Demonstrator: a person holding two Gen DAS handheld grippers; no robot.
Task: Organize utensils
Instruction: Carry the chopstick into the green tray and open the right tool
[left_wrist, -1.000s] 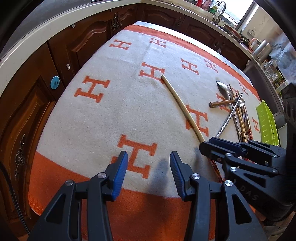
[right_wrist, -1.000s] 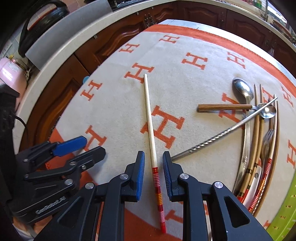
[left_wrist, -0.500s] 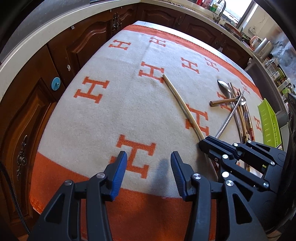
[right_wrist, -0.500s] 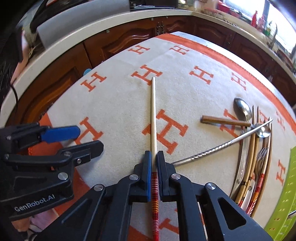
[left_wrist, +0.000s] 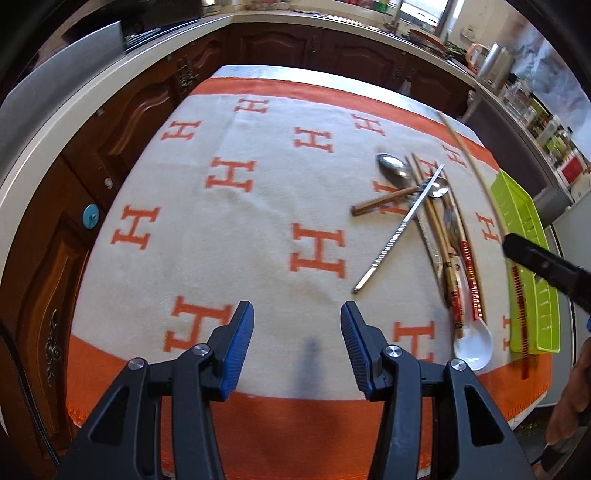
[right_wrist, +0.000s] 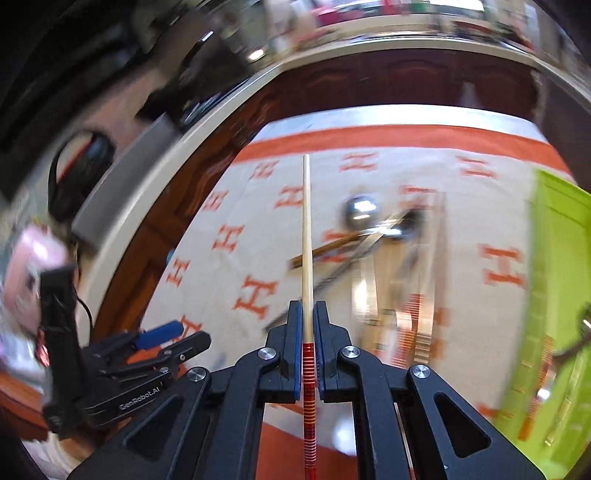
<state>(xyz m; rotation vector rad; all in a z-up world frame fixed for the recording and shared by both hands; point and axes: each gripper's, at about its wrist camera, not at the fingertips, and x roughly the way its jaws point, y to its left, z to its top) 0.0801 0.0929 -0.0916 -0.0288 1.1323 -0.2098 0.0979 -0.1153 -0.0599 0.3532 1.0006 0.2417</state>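
Note:
My right gripper (right_wrist: 307, 314) is shut on a pale chopstick (right_wrist: 306, 236) just above its red-striped end, holding it in the air over the orange-and-white cloth (right_wrist: 258, 221). In the left wrist view that chopstick (left_wrist: 474, 173) slants above the green tray (left_wrist: 532, 236), with the right gripper (left_wrist: 517, 249) at the frame's right edge. My left gripper (left_wrist: 297, 321) hangs open over the cloth's near side with nothing between its blue pads. A pile of utensils lies at the right: a metal spoon (left_wrist: 391, 166), a wooden-handled piece (left_wrist: 380, 201), a twisted metal rod (left_wrist: 399, 229), red-ended chopsticks (left_wrist: 471, 273) and a white spoon (left_wrist: 474, 349).
The cloth (left_wrist: 258, 206) covers a table ringed by dark wooden cabinets (left_wrist: 122, 122) and a pale countertop (left_wrist: 55, 129). The tray sits at the table's right edge. A person's hand (left_wrist: 569, 402) shows at the lower right. The right wrist view is motion-blurred.
The right gripper closed on the chopstick, lifted it off the cloth and carried it right, over the green tray. The left gripper drew back and rose a little, jaws unchanged.

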